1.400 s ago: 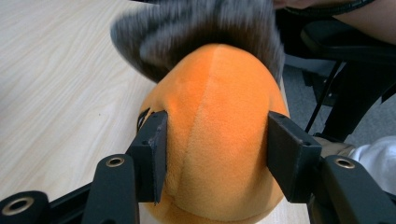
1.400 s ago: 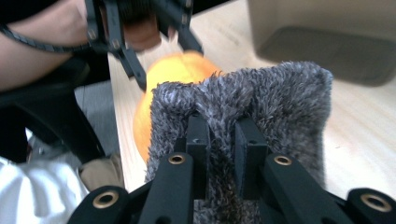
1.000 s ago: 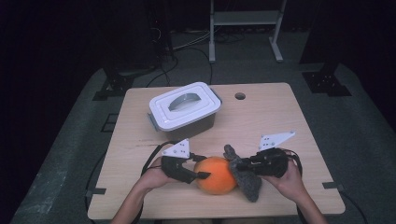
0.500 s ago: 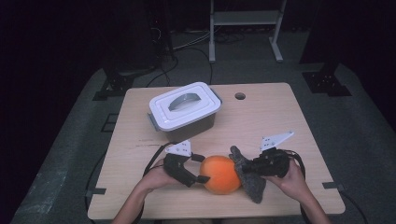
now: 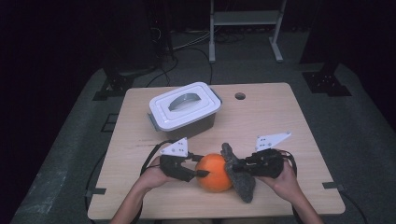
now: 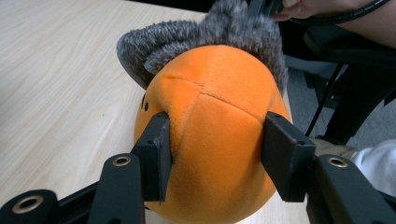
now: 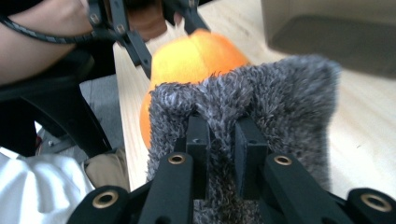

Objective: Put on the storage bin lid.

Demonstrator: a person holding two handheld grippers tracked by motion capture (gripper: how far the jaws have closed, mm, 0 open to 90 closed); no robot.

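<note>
From above, the orange plush (image 5: 213, 171) lies at the table's (image 5: 289, 121) 6 o'clock edge. The left tongs (image 5: 200, 168) meet it from 9 o'clock, the right tongs (image 5: 232, 167) from 3 o'clock at its grey fur (image 5: 239, 179). A lidded box (image 5: 184, 112) sits toward 11 o'clock.

Left gripper view: the left tongs (image 6: 217, 154) press into both sides of the plush (image 6: 215, 135), pinching it; the fur (image 6: 205, 37) lies beyond at 12 o'clock.

Right gripper view: the right tongs (image 7: 221, 144) are squeezed on a fold of the fur (image 7: 280, 102), the plush (image 7: 201, 56) behind it.
</note>
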